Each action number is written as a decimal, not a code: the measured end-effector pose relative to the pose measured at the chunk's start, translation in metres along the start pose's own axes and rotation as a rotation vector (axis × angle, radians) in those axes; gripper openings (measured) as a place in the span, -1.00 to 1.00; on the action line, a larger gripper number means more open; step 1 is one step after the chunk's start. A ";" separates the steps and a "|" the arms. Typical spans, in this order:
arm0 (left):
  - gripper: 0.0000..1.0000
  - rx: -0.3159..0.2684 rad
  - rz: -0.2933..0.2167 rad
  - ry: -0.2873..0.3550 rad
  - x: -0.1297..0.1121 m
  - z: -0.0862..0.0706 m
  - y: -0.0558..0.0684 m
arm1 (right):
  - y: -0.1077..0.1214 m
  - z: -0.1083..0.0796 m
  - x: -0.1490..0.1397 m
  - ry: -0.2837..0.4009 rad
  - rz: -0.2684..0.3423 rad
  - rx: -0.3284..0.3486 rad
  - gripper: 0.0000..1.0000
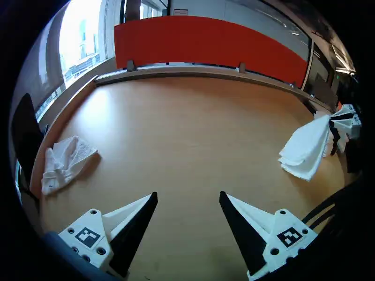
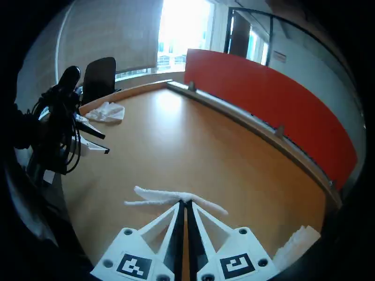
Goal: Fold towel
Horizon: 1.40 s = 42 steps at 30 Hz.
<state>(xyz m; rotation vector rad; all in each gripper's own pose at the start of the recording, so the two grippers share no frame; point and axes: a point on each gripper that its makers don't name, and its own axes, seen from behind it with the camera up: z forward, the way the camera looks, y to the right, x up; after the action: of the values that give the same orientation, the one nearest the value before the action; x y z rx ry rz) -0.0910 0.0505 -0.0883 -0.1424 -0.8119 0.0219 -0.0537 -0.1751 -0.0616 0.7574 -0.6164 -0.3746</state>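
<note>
A white towel point(image 1: 303, 149) hangs above the wooden table point(image 1: 187, 131) at the right of the left gripper view, lifted by my right gripper point(image 1: 341, 125). In the right gripper view, my right gripper point(image 2: 185, 203) is shut on that towel's point(image 2: 164, 195) edge, which spreads out past the tips to both sides. My left gripper point(image 1: 187, 196) is open over bare table with nothing between its fingers. From the right gripper view, the left gripper point(image 2: 101, 141) sits at the table's left edge, held by a person's hand.
A second crumpled white towel point(image 1: 65, 161) point(image 2: 107, 112) lies near the table's corner by the window. A red divider point(image 1: 211, 42) lines the far edge. A black chair point(image 2: 98, 77) stands beyond the table. More white cloth point(image 2: 295, 243) shows at lower right.
</note>
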 end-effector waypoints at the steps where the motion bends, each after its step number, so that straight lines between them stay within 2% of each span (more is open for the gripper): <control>1: 0.97 0.000 0.000 0.001 0.001 0.000 0.000 | 0.002 -0.002 0.004 0.006 0.000 -0.006 -0.92; 6: 0.97 -0.004 0.000 0.009 0.004 -0.001 0.002 | 0.016 -0.012 0.016 0.028 0.004 -0.035 -0.92; 22: 0.97 -0.016 0.006 0.016 0.007 -0.002 0.005 | 0.073 -0.037 0.027 0.038 0.023 -0.134 -0.92; 42: 0.97 -0.012 0.010 0.023 0.011 -0.004 0.000 | 0.175 -0.070 0.020 0.024 0.099 -0.265 -0.92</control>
<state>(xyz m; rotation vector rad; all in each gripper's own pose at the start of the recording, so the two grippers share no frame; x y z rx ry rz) -0.0805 0.0508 -0.0834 -0.1575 -0.7880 0.0250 0.0237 -0.0311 0.0343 0.4759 -0.5659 -0.3475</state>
